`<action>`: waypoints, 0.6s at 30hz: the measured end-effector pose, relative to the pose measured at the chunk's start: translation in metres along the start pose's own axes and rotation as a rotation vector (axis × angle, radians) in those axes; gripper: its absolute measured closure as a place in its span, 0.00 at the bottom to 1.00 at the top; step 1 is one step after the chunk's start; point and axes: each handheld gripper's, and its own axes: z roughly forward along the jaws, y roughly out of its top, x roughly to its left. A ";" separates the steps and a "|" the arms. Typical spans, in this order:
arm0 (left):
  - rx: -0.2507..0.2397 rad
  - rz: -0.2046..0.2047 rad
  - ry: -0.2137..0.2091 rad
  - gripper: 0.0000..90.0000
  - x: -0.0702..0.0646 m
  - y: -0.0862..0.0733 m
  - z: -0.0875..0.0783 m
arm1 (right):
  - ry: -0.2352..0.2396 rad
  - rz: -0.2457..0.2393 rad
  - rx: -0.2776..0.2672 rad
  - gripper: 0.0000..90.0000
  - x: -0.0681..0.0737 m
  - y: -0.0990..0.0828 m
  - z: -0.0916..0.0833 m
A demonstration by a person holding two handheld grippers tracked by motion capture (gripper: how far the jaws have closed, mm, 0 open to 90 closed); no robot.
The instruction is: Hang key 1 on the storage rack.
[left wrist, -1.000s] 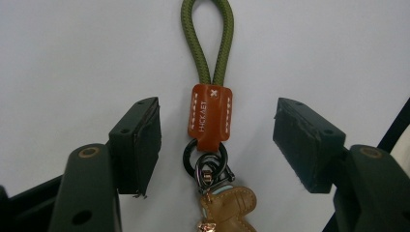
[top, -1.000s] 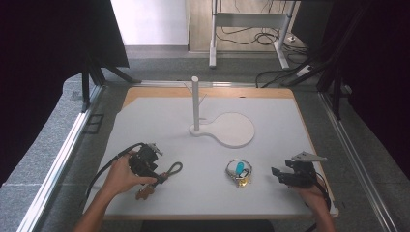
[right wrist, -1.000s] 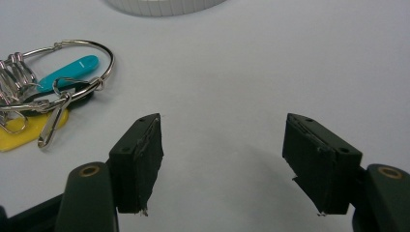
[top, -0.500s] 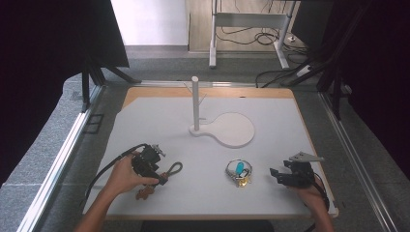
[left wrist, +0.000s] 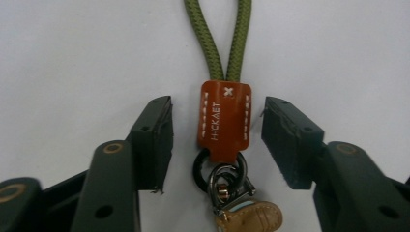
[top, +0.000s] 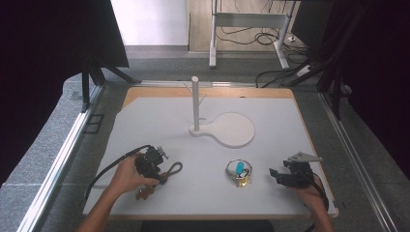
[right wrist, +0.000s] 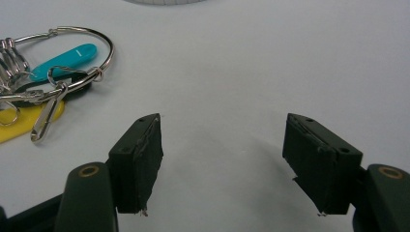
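Observation:
A keychain with an olive cord loop point(left wrist: 217, 38), a brown leather tab point(left wrist: 225, 121) and a metal clasp point(left wrist: 225, 181) lies on the white mat point(top: 159, 121) at the front left. My left gripper point(left wrist: 216, 108) straddles the tab; its jaws have just been closing, and a gap still shows on each side of the tab. From above, the left gripper point(top: 162, 177) sits over that keychain point(top: 173, 169). My right gripper point(top: 275, 174) rests at the front right, open and empty point(right wrist: 222, 123). A key ring point(top: 238, 171) with teal and yellow tags point(right wrist: 63, 58) lies left of it.
A white stand with an upright post point(top: 195, 104) and a round base point(top: 234, 130) stands in the middle of the mat. The table's wooden edge point(top: 208, 92) runs along the back, and metal rails point(top: 63, 159) flank both sides.
The left gripper's jaws have come closer together around the keychain's tab. Both hands have stayed about where they were.

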 end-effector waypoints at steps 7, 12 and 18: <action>0.005 0.014 0.027 0.59 -0.002 -0.001 0.000 | 0.000 -0.003 0.003 0.34 0.000 0.000 0.001; 0.016 0.023 0.036 0.59 -0.003 -0.002 -0.002 | -0.002 -0.004 0.007 0.34 0.001 0.000 0.001; 0.017 0.029 0.046 0.59 -0.003 -0.002 -0.006 | -0.003 -0.009 0.014 0.34 0.001 0.000 0.003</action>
